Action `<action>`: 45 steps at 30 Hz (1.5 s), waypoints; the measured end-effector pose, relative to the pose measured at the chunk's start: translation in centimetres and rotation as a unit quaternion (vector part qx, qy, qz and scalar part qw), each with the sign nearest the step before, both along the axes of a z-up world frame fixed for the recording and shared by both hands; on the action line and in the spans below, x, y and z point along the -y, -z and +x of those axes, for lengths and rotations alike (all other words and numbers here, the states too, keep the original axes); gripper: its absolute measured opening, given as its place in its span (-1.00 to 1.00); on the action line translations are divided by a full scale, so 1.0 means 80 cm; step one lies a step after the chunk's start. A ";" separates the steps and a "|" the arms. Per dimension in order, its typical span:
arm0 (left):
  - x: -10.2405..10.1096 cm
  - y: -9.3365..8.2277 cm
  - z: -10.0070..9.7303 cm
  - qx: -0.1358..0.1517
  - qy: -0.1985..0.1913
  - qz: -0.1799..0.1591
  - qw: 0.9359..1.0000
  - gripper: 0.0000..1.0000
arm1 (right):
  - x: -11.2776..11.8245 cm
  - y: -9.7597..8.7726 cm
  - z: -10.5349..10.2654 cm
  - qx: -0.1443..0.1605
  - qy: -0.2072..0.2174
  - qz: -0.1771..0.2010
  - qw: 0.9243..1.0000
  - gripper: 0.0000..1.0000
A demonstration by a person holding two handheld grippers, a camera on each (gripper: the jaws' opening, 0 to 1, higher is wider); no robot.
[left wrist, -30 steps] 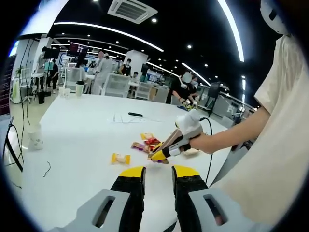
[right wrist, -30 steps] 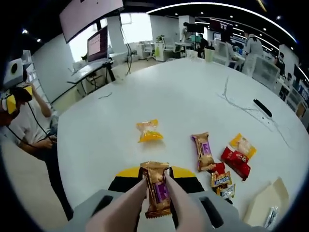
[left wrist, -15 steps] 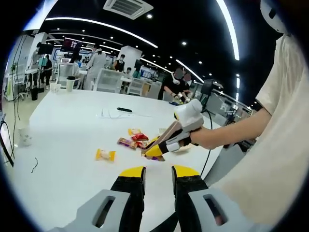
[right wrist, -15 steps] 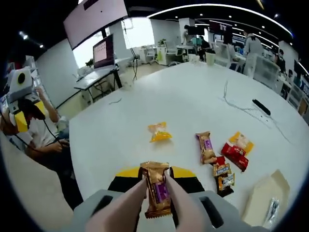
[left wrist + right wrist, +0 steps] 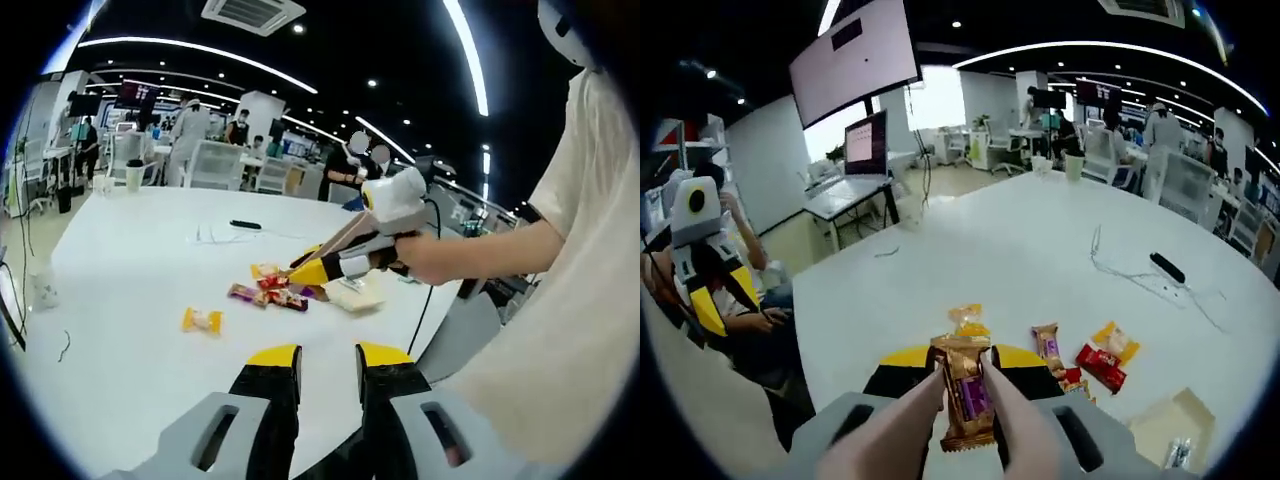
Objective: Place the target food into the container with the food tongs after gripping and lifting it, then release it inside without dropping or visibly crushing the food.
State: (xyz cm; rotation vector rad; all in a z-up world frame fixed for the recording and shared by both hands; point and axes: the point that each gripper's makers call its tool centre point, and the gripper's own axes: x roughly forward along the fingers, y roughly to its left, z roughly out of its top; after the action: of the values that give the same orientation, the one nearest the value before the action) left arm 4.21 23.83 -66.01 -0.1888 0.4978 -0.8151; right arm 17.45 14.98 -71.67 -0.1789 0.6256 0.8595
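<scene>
Your right gripper (image 5: 962, 375) is pinching the wrapped snack bar (image 5: 965, 392) between tong-tipped jaws, carrying it above the worktop (image 5: 1020, 260). Next you are steering toward the container (image 5: 1168, 432); release gently inside. Your left gripper (image 5: 327, 355) is idling, jaws spread.

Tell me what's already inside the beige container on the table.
In the right gripper view, the beige container holds one small silvery wrapped piece near its lower edge. The part past the picture's edge is cut off, so anything there can't be seen.

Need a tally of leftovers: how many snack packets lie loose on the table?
5: an orange packet beyond the held bar; a brown bar, yellow packet, red packet and small packet clustered rightward. Others may hide.
</scene>
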 end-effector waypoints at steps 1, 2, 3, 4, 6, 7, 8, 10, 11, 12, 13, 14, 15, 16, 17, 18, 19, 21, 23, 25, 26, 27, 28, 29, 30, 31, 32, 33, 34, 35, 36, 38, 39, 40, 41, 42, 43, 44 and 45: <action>0.001 0.000 -0.001 0.000 0.001 0.000 1.000 -0.59 | 0.000 -0.003 0.000 0.003 -0.001 0.001 1.000 -0.58; 0.003 0.001 -0.003 0.000 0.002 0.001 1.000 -0.59 | -0.001 -0.007 0.000 0.006 -0.002 0.003 1.000 -0.58; 0.004 0.001 -0.004 -0.001 0.002 0.001 1.000 -0.59 | -0.001 -0.010 0.000 0.009 -0.003 0.004 1.000 -0.58; 0.010 0.003 -0.009 -0.004 0.002 0.000 1.000 -0.59 | 0.000 -0.022 0.001 0.022 -0.008 0.007 1.000 -0.58; 0.013 0.003 -0.011 -0.004 0.000 -0.002 1.000 -0.59 | 0.002 -0.026 0.001 0.026 -0.010 0.009 1.000 -0.58; 0.015 0.002 -0.012 -0.004 -0.001 -0.002 1.000 -0.59 | 0.003 -0.028 0.002 0.028 -0.010 0.009 1.000 -0.58; 0.017 0.001 -0.013 -0.003 -0.002 -0.003 1.000 -0.59 | 0.006 -0.030 0.003 0.029 -0.009 0.012 0.999 -0.57; 0.021 0.000 -0.014 -0.001 -0.005 -0.004 1.000 -0.59 | 0.014 -0.034 0.004 0.031 -0.008 0.013 0.999 -0.57; 0.023 -0.001 -0.013 0.000 -0.006 -0.005 1.000 -0.59 | 0.017 -0.035 0.004 0.031 -0.007 0.014 0.999 -0.57; 0.024 -0.002 -0.013 0.001 -0.007 -0.007 1.000 -0.59 | 0.019 -0.036 0.005 0.029 -0.005 0.017 0.999 -0.57; 0.024 -0.002 -0.013 0.002 -0.008 -0.008 1.000 -0.59 | 0.020 -0.037 0.006 0.028 -0.004 0.020 0.999 -0.57; 0.028 -0.004 -0.012 0.003 -0.008 -0.008 1.000 -0.59 | 0.025 -0.043 0.007 0.034 -0.003 0.020 0.999 -0.57; 0.030 -0.004 -0.012 0.003 -0.006 -0.008 1.000 -0.59 | 0.027 -0.045 0.009 0.036 -0.002 0.020 0.999 -0.57; 0.031 -0.004 -0.012 0.003 -0.004 -0.007 1.000 -0.59 | 0.029 -0.047 0.010 0.038 -0.002 0.020 0.999 -0.57; 0.033 -0.004 -0.011 0.003 -0.002 -0.007 1.000 -0.59 | 0.030 -0.048 0.011 0.040 -0.001 0.020 0.999 -0.57; 0.034 -0.004 -0.011 0.003 -0.001 -0.007 1.000 -0.59 | 0.032 -0.049 0.011 0.043 -0.001 0.020 0.999 -0.58; 0.036 -0.004 -0.010 0.004 0.002 -0.006 1.000 -0.59 | 0.035 -0.050 0.012 0.046 0.000 0.018 0.999 -0.58; 0.039 -0.005 -0.010 0.005 0.005 -0.005 1.000 -0.59 | 0.039 -0.051 0.014 0.054 0.001 0.011 0.998 -0.58; 0.040 -0.006 -0.009 0.007 0.006 -0.005 1.000 -0.59 | 0.043 -0.051 0.015 0.057 0.002 0.008 0.998 -0.58; 0.041 -0.007 -0.008 0.008 0.009 -0.004 1.000 -0.59 | 0.049 -0.053 0.017 0.059 0.006 0.008 0.998 -0.57; 0.042 -0.008 -0.008 0.009 0.010 -0.004 1.000 -0.59 | 0.053 -0.054 0.018 0.059 0.009 0.008 0.998 -0.57; 0.043 -0.008 -0.008 0.009 0.011 -0.004 1.000 -0.59 | 0.054 -0.055 0.018 0.059 0.011 0.010 0.998 -0.57; 0.043 -0.008 -0.008 0.009 0.012 -0.003 1.000 -0.59 | 0.055 -0.055 0.019 0.060 0.012 0.010 0.998 -0.57; 0.044 -0.008 -0.009 0.009 0.013 -0.002 1.000 -0.59 | 0.057 -0.056 0.020 0.060 0.014 0.011 0.998 -0.57; 0.044 -0.008 -0.009 0.009 0.014 -0.002 1.000 -0.59 | 0.060 -0.059 0.022 0.059 0.019 0.016 0.998 -0.57; 0.045 -0.008 -0.009 0.009 0.014 -0.002 1.000 -0.59 | 0.061 -0.060 0.022 0.059 0.021 0.017 0.998 -0.57; 0.045 -0.008 -0.010 0.010 0.015 -0.001 1.000 -0.59 | 0.063 -0.064 0.024 0.060 0.024 0.021 0.998 -0.57; 0.045 -0.008 -0.010 0.010 0.016 -0.001 1.000 -0.59 | 0.064 -0.066 0.025 0.061 0.026 0.022 0.998 -0.57; 0.046 -0.008 -0.011 0.010 0.016 -0.001 1.000 -0.59 | 0.066 -0.068 0.026 0.064 0.028 0.023 0.997 -0.57; 0.046 -0.009 -0.011 0.010 0.016 -0.001 1.000 -0.59 | 0.067 -0.070 0.027 0.065 0.029 0.024 0.997 -0.57; 0.046 -0.008 -0.012 0.010 0.016 -0.001 1.000 -0.59 | 0.069 -0.072 0.028 0.067 0.032 0.024 0.997 -0.57; 0.047 -0.008 -0.014 0.011 0.016 -0.001 1.000 -0.59 | 0.071 -0.073 0.029 0.068 0.034 0.025 0.997 -0.57; 0.047 -0.008 -0.015 0.011 0.015 -0.002 1.000 -0.59 | 0.075 -0.074 0.029 0.071 0.037 0.024 0.997 -0.57; 0.047 -0.008 -0.015 0.011 0.015 -0.002 1.000 -0.59 | 0.076 -0.074 0.030 0.071 0.038 0.024 0.996 -0.57; 0.048 -0.007 -0.016 0.010 0.015 -0.002 1.000 -0.59 | 0.080 -0.074 0.030 0.072 0.041 0.024 0.996 -0.57; 0.048 -0.007 -0.017 0.010 0.015 -0.002 1.000 -0.59 | 0.086 -0.075 0.032 0.073 0.047 0.024 0.996 -0.57; 0.048 -0.007 -0.017 0.011 0.014 -0.002 1.000 -0.59 | 0.091 -0.075 0.034 0.072 0.052 0.024 0.996 -0.57; 0.048 -0.007 -0.017 0.011 0.013 -0.003 1.000 -0.59 | 0.094 -0.076 0.035 0.072 0.055 0.025 0.996 -0.57; 0.048 -0.007 -0.018 0.010 0.011 -0.004 1.000 -0.59 | 0.103 -0.076 0.038 0.072 0.064 0.026 0.995 -0.57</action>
State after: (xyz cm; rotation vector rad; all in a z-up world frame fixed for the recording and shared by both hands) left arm 2.80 20.02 -65.43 -0.1823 0.4777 -0.8409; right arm 20.53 6.73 -65.58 -0.1518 0.4742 0.7319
